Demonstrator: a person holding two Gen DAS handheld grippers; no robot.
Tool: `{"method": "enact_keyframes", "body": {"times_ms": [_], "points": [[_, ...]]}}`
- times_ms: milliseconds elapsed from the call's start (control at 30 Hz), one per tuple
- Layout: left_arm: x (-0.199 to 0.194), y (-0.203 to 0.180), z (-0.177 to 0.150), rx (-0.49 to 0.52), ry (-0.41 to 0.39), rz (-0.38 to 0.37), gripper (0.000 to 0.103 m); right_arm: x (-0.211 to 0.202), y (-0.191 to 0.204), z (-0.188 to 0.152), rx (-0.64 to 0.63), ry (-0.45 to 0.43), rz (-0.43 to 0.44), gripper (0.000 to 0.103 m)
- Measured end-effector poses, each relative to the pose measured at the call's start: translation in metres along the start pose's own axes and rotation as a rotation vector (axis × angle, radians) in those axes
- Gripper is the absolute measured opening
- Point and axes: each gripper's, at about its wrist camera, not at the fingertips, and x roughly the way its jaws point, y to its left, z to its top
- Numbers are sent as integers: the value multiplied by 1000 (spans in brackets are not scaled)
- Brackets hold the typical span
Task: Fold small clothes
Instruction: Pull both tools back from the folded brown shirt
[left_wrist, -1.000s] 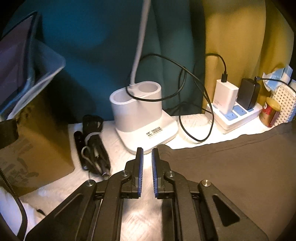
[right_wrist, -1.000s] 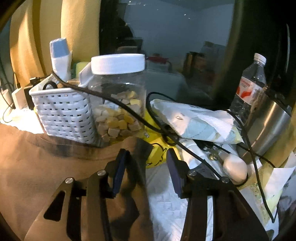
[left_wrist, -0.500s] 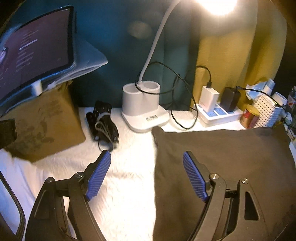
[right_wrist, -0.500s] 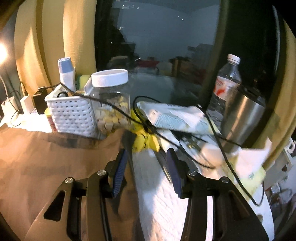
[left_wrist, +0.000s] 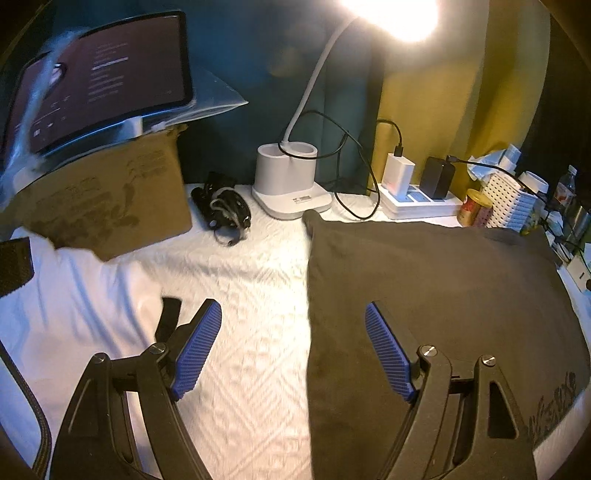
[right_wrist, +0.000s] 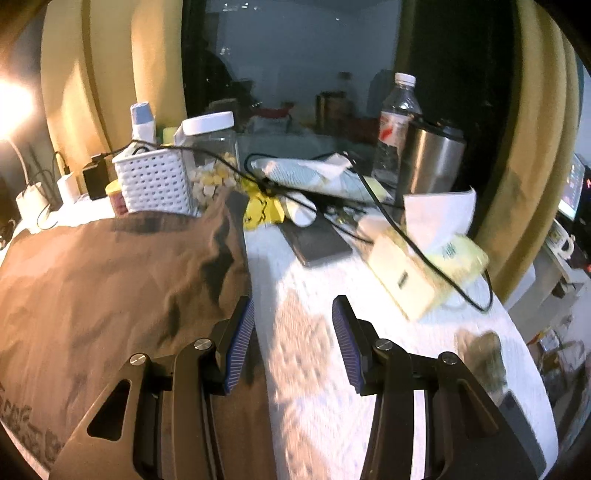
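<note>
The dark brown garment (left_wrist: 436, 295) is spread flat on the white-covered worktop (left_wrist: 251, 332), its far edge lying just in front of the white lamp base (left_wrist: 290, 181) and the power strip (left_wrist: 421, 201). Its long axis is judged to run sideways along the worktop, from the corner nearest the lamp base toward the white basket (right_wrist: 155, 181); a printed patch is seen at the near edge. The left claw (left_wrist: 293, 349) is released, with its pads wide apart astride the garment's left edge and nothing gripped. The right claw (right_wrist: 291, 345) is likewise released, half spread at the edge farthest from the lamp base, where the cloth is rumpled. The step in hand is judged to be a regrasp for the next fold. It is best done by pinching both near corners at matching points, lifting evenly, and carrying the cloth toward the lamp base without snagging the cables (right_wrist: 332, 192).
</note>
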Motion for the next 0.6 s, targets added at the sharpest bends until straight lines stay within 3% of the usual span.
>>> {"method": "enact_keyframes", "body": {"times_ms": [600], "points": [[-32, -4, -89, 71, 133, -82, 79, -46, -11, -70, 83, 83, 56, 47]]}}
